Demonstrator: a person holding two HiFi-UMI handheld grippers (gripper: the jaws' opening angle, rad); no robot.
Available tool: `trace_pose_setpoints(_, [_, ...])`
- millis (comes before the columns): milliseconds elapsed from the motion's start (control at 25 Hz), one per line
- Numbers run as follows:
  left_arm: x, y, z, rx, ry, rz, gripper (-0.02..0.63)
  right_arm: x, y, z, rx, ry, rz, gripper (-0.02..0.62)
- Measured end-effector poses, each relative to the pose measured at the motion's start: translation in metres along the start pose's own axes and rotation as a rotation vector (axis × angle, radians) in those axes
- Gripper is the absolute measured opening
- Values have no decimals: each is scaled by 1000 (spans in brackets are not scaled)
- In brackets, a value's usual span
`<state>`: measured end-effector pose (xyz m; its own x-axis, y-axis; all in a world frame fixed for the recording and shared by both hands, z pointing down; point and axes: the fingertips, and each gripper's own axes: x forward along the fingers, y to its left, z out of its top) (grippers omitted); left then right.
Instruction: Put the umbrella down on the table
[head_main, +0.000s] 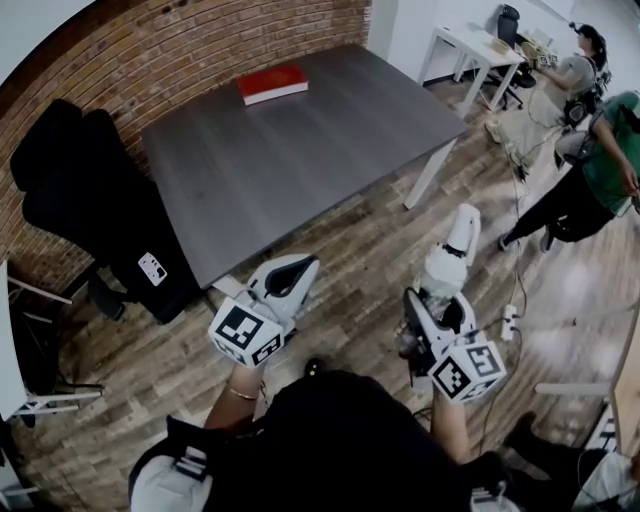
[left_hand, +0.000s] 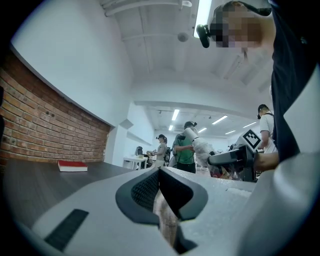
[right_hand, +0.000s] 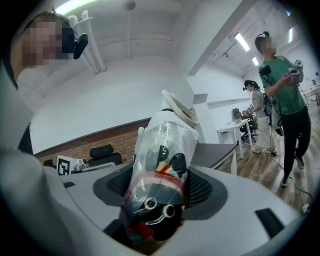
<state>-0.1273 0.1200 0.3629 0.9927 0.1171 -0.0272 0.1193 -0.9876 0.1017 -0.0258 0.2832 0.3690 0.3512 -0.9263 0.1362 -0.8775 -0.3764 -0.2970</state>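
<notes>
umbrella (head_main: 452, 255): folded short, wrapped in a clear plastic sleeve; dark fabric with red and pale patches and two ring marks shows through in the right gripper view (right_hand: 162, 150); white end points away from the person.
umbrella, location: held in the air over the wooden floor (head_main: 370, 250), on the near side of the counter and off to the right of its near corner; not touching the counter.
right gripper (head_main: 432, 310): clenched on the umbrella, its jaws spread wide around the lower part of the bundle, pads pressing both sides (right_hand: 160, 186); most of the umbrella sticks out past the tips.
left gripper (head_main: 300, 268): jaws closed together with nothing between them (left_hand: 160, 176); held to the left of the right gripper and well apart from it, tips just short of the counter's near edge.
counter (head_main: 300, 150): dark grey top on white legs, one side close to the brick wall (head_main: 200, 40); seen as a dark flat surface in the left gripper view (left_hand: 30, 185).
red book (head_main: 272, 83): lies flat near the far edge of the counter, the only thing on it; also in the left gripper view (left_hand: 72, 166).
black chairs (head_main: 90, 190): stand between the brick wall and the counter's left side.
white desk (head_main: 480, 45): far right, beyond the counter.
people: one in a green shirt (head_main: 605, 150) and another beside the white desk, both well apart from the counter.
</notes>
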Motion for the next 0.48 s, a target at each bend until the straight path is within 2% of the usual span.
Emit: trace_pose_setpoints(480, [-12,37,-8,-7,7,21,2,37,12,-9,16,24,3,290])
